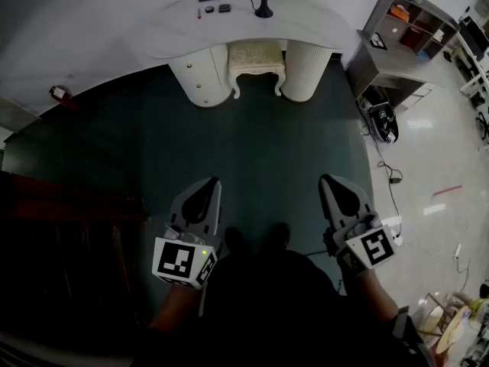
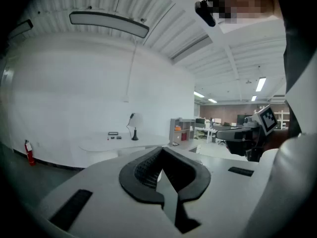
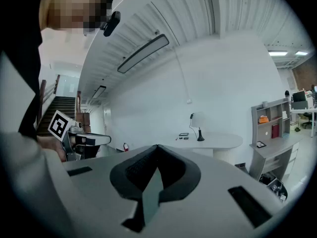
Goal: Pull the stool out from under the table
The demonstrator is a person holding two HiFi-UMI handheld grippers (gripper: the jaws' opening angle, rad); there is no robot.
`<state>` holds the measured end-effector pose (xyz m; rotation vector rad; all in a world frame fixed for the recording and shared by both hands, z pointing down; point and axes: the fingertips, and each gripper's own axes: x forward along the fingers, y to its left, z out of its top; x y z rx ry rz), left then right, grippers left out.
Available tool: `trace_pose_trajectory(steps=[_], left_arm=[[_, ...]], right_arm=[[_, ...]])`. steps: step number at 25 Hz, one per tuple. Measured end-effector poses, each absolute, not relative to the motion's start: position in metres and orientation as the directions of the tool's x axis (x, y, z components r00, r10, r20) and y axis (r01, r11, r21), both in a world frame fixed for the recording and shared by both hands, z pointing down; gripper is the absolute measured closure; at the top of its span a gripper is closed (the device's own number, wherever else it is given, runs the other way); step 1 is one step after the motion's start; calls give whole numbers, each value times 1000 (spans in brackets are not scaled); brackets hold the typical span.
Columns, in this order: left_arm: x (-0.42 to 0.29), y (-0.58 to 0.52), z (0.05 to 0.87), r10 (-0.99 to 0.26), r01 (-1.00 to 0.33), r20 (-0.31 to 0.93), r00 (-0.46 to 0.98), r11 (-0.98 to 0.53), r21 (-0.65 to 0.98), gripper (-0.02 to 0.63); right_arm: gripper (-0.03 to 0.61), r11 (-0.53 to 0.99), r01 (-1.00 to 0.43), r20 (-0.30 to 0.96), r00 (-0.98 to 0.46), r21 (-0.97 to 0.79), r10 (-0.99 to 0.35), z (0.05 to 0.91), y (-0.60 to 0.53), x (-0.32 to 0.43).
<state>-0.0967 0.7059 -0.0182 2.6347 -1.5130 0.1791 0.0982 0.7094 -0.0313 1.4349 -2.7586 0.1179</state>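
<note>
Hovering over the dark floor (image 1: 267, 140), the left gripper (image 1: 209, 186) has jaws pressed together, nothing between them. Stool (image 1: 257, 60) sits tucked under the white table (image 1: 176, 23) (well apart from both grippers). Right gripper (image 1: 330, 183) is likewise closed and empty. Grey shelf unit (image 1: 397, 48) stands near the table's right end.

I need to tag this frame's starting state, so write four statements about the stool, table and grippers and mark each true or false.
1. The stool is tucked under the table. True.
2. The left gripper grips the stool. False: it is shut on nothing, well short of the stool.
3. The right gripper's jaws stand open. False: they are shut and empty.
4. A lamp stands on the table. True.
</note>
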Motion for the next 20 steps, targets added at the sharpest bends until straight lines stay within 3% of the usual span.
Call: trace_pose_trajectory(steps=[20], left_arm=[[-27,689,-33,-884,-892,129,449,-453,-4,603]], right_arm=[[561,611,-784,-10,-614,-110,-789,-30,704,194]])
